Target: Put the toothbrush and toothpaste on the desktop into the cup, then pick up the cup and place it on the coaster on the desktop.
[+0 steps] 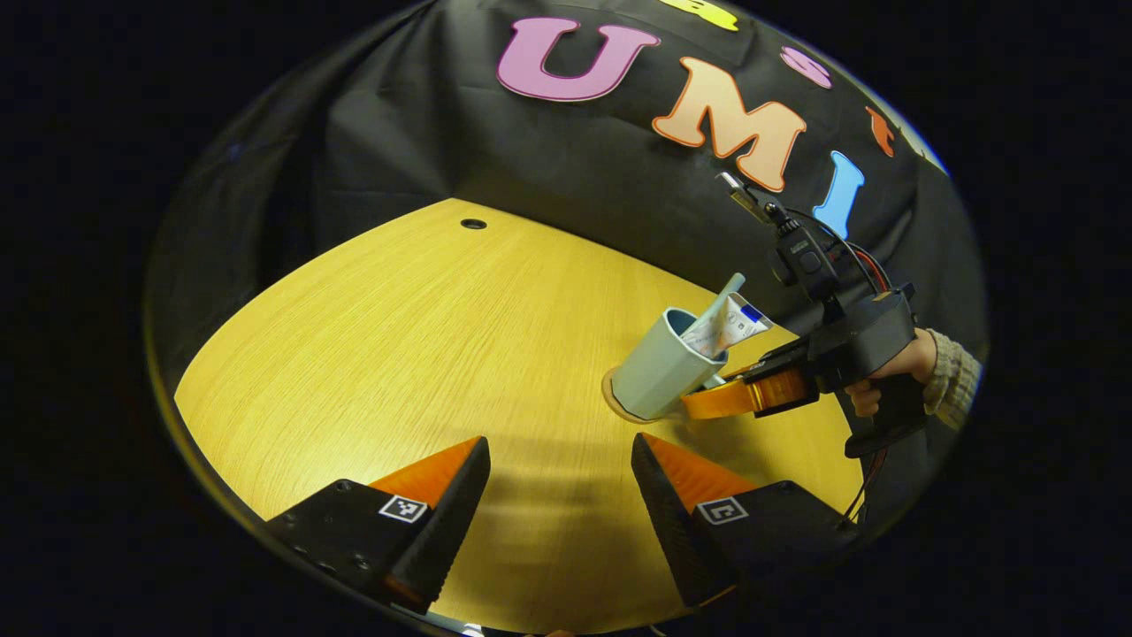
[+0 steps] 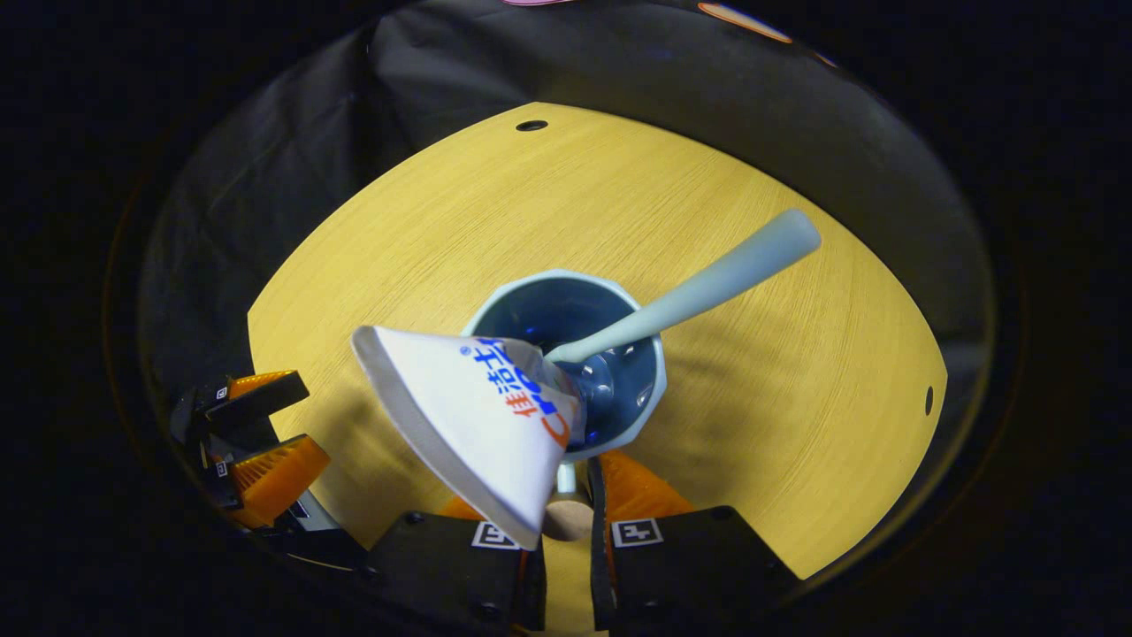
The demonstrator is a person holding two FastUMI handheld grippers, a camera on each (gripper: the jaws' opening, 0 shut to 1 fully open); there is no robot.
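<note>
A wooden desktop [image 1: 398, 336] stands against the booth's black cloth wall. In the left gripper view, your left gripper [image 1: 560, 495] hovers over bare desktop with its jaws wide apart, holding nothing. Farther off, the cup [image 1: 659, 367] stands on the coaster [image 1: 616, 404], with the toothbrush [image 1: 730, 287] and toothpaste [image 1: 730, 326] protruding from its mouth. Your right gripper [image 1: 721, 398], held in a hand [image 1: 893, 372], reaches the cup's base. In the right gripper view, you look down into the cup [image 2: 650, 376]. The toothpaste [image 2: 473, 425] leans toward the camera; the toothbrush [image 2: 707, 287] leans away. The right gripper [image 2: 566, 495] has its fingers set narrowly about the cup's lower wall; contact cannot be confirmed. The left gripper [image 2: 265, 433] appears at the lower left edge.
</note>
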